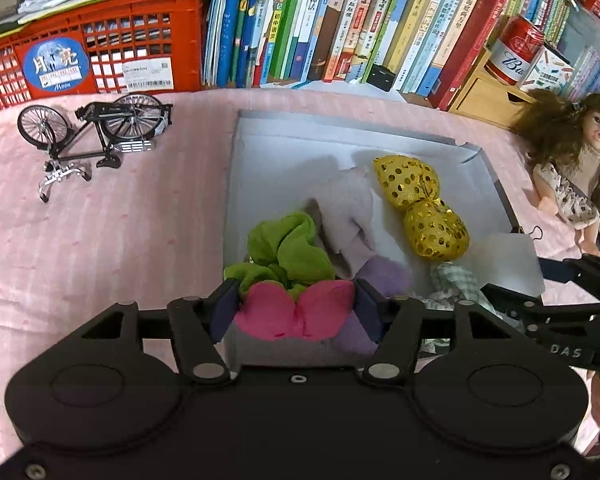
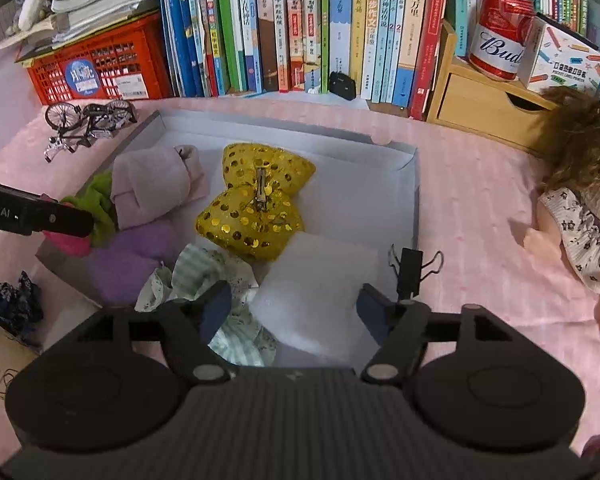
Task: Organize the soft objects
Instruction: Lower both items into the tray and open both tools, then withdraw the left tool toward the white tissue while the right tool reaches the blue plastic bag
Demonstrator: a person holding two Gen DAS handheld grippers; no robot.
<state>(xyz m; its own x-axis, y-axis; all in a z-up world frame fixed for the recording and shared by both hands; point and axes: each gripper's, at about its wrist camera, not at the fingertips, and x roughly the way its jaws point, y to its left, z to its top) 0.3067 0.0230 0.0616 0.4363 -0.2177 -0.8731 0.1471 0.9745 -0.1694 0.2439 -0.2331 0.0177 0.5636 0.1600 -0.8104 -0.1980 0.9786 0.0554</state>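
A shallow grey box lies on the pink cloth and holds soft things: a gold sequined bow, a mauve rolled cloth, a green cloth and a purple one. My left gripper stands open over the box's near wall. A pink padded bow fills the gap between its pads and looks puffy, not squeezed. My right gripper is open wide above a white foam sheet at the box's near right corner. A green checked cloth lies by its left finger.
A doll lies right of the box, with a black binder clip beside the box wall. A toy bicycle and a red crate are at the far left. Books, a red can and a wooden drawer line the back.
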